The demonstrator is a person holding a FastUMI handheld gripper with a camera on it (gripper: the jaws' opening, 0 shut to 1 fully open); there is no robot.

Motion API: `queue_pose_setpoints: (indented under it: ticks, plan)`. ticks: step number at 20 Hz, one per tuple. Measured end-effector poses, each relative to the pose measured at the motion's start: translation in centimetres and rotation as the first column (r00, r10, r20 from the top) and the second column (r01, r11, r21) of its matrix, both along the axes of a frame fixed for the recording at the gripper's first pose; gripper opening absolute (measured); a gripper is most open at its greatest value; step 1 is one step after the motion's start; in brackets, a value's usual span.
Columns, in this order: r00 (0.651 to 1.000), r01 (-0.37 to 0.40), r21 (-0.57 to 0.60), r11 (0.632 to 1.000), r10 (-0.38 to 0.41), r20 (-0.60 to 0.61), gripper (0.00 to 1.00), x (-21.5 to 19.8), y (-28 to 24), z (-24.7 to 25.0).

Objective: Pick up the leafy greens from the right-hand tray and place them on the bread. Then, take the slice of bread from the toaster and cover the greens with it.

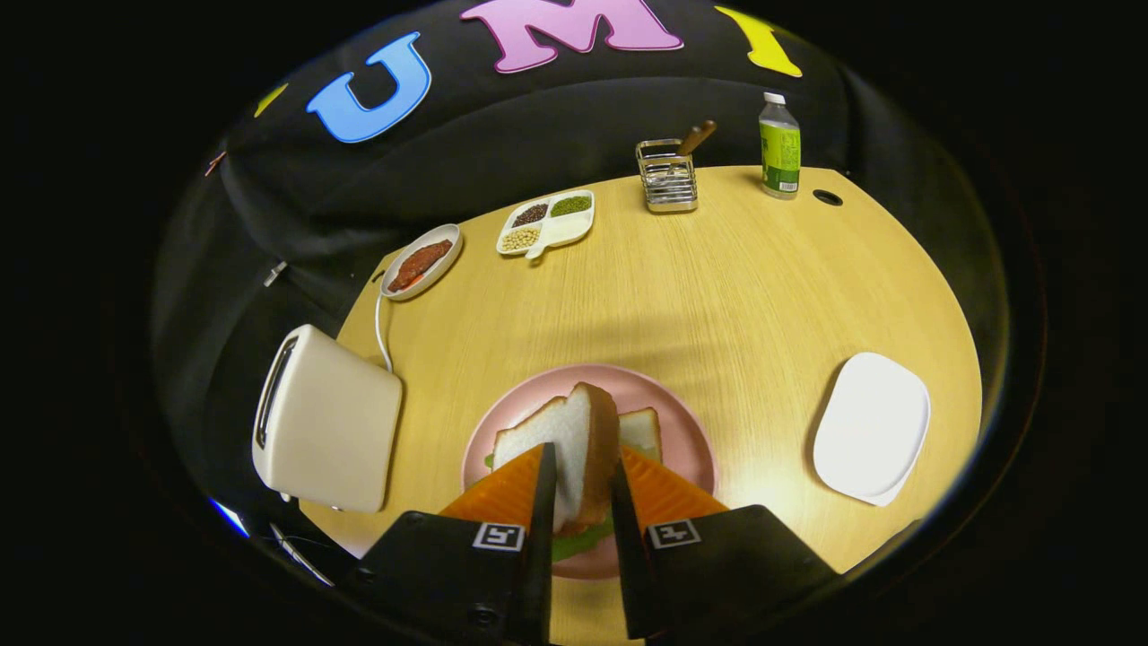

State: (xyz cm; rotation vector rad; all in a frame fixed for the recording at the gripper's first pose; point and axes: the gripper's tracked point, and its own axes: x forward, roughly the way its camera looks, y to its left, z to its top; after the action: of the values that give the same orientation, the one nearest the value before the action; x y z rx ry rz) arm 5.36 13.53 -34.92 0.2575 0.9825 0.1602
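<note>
Gripper view — gripper (583,480) clamped on bread slice (574,449), over pink plate (691,440), leafy greens (574,543) beneath

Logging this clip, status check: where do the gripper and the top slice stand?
Hand-held gripper shut on bread slice, on edge over pink plate. Greens already on lower bread. Nothing in the way.

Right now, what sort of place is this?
Probably a staged kitchen table in a recording booth: a wooden table with a toaster, a pink plate and a divided dish of beans. The claw is shut on a bread slice over the plate.
</note>
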Motion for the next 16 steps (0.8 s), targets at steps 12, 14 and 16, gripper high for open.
queue_pose_setpoints:
  ticks: [12, 14, 16]
  plan:
    - [0.962, -0.062, -0.224, 0.973, 0.118, 0.245, 1.00, -0.6, -4.4, 8.2]
    - [0.944, -0.034, -0.217, 0.976, 0.102, 0.312, 1.00, -0.4, -4.7, 11.2]
    - [0.912, 0.006, -0.200, 0.980, 0.077, 0.404, 1.00, 0.1, -5.0, 14.9]
